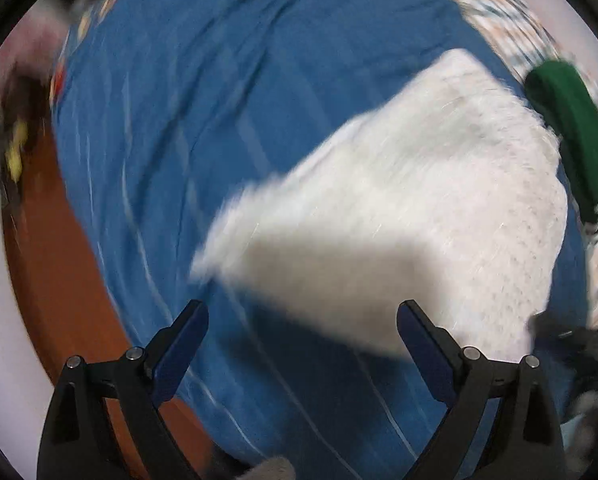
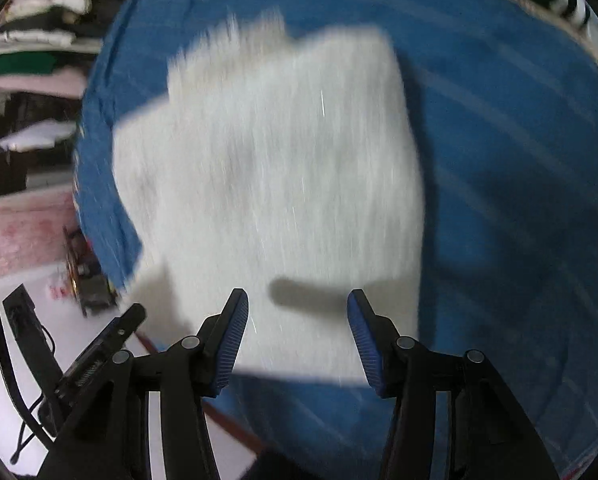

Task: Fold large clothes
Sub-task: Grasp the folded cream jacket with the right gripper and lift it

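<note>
My left gripper (image 1: 302, 344) and right gripper (image 2: 297, 332) both stand spread with nothing between the pads. The white knitted sweater (image 2: 267, 184) lies folded, filling the middle of the right wrist frame, on the blue sheet (image 1: 171, 120). It looks soft, thick and light, likely floppy; I'd pinch through all layers at a corner or near edge.

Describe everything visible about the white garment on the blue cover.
The white garment is a thick, knit-looking piece, apparently folded into a rough, compact rectangle with one ragged, fuzzy edge. It lies flat on the blue striped cover, blurred by camera motion. Neither tool grips it: the left tool and right tool both stand open above it, casting shadows on the cloth. A green garment lies close beside it.
</note>
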Available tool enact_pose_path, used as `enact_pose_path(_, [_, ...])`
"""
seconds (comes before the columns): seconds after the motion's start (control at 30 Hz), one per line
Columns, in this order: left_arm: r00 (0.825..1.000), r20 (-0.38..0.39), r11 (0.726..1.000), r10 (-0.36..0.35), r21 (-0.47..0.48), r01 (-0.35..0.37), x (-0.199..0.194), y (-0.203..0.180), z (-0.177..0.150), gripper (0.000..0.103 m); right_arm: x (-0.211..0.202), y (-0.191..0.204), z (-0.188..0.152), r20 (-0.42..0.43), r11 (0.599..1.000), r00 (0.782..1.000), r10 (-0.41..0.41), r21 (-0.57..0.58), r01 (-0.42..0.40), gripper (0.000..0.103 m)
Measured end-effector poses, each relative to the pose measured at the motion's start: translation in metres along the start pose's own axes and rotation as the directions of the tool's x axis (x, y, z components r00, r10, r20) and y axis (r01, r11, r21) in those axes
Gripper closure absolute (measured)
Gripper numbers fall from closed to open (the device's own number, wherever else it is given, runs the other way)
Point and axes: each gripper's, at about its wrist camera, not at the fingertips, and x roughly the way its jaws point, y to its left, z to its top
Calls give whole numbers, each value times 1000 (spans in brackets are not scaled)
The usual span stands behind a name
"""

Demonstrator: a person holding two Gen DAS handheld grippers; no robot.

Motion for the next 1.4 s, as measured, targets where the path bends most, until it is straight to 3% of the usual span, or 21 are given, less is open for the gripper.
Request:
enact_pose_path(0.07, [996, -48, 994, -73, -85, 69, 16, 12, -6, 7, 16, -3, -7, -24, 997, 997, -72, -25, 72, 49])
enact_pose_path(0.13, [978, -69, 963, -197, -198, 180, 36, 21, -6, 7, 44, -7, -3, -40, 990, 991, -129, -54, 127, 47])
enact_pose_path(0.17, [958, -57, 929, -281, -266, 257, 48, 24, -4, 7, 50, -9, 0, -44, 990, 990, -133, -53, 130, 46])
enact_pose_path(0.27, [912, 28, 848, -410, -356, 393, 66, 25, 8, 8, 47, -4, 14, -96, 990, 986, -133, -68, 127, 43])
enact_pose_path(0.3, [906, 56, 839, -420, -356, 411, 69, 23, 12, 11, 41, -4, 15, -98, 990, 988, -122, -83, 114, 43])
enact_pose_path(0.33, [907, 86, 839, -411, -354, 414, 71, 22, 16, 45, 33, -8, 14, -91, 993, 992, -90, -83, 82, 43])
enact_pose_path(0.4, [892, 145, 829, -427, -331, 451, 70, 20, 24, 85, 16, -23, 10, -59, 998, 998, 5, -55, -8, 43])
enact_pose_path(0.43, [895, 156, 835, -418, -323, 446, 66, 20, 26, 90, 6, -35, 8, -29, 998, 998, 60, -31, -61, 41])
enact_pose_path(0.5, [890, 199, 843, -410, -289, 453, 55, 19, 20, 92, -8, -60, 5, 20, 996, 996, 89, 2, -89, 38])
enact_pose_path(0.6, [900, 210, 865, -381, -264, 428, 52, 27, 8, 93, -10, -99, 1, 34, 989, 991, 130, 69, -132, 38])
enact_pose_path(0.73, [892, 190, 826, -410, -336, 452, 73, 46, -2, 93, 0, -121, 1, 28, 963, 968, 249, 94, -251, 38])
enact_pose_path(0.83, [871, 180, 811, -458, -318, 492, 79, 48, 5, 85, 13, -128, 10, 36, 936, 939, 342, 77, -344, 31])
enact_pose_path(0.9, [859, 158, 798, -487, -319, 511, 85, 48, 12, 77, 29, -131, 25, 32, 893, 894, 447, 43, -448, 24])
enact_pose_path(0.93, [849, 152, 786, -506, -322, 527, 88, 51, 17, 68, 39, -134, 34, 21, 857, 858, 513, 40, -514, 24])
enact_pose_path(0.97, [841, 149, 779, -519, -322, 538, 91, 49, 20, 66, 46, -136, 41, 9, 823, 824, 566, 37, -566, 24])
enact_pose_path(1.03, [827, 157, 768, -539, -311, 560, 94, 48, 26, 65, 60, -130, 49, -8, 786, 786, 618, 13, -618, 21])
enact_pose_path(1.1, [822, 166, 771, -544, -287, 568, 95, 45, 32, 65, 65, -117, 58, -19, 770, 771, 637, -24, -637, 20])
enact_pose_path(1.23, [816, 213, 784, -537, -233, 576, 87, 40, 37, 69, 66, -100, 63, -3, 766, 768, 640, -72, -638, 22])
enact_pose_path(1.27, [818, 229, 794, -527, -211, 571, 82, 39, 41, 70, 65, -97, 63, 14, 755, 756, 654, -75, -652, 24])
enact_pose_path(1.33, [820, 250, 811, -515, -168, 560, 72, 39, 47, 84, 63, -95, 61, 45, 727, 726, 686, -59, -684, 40])
enact_pose_path(1.4, [816, 261, 819, -515, -129, 558, 59, 39, 57, 86, 60, -93, 50, 84, 695, 691, 718, -33, -719, 44])
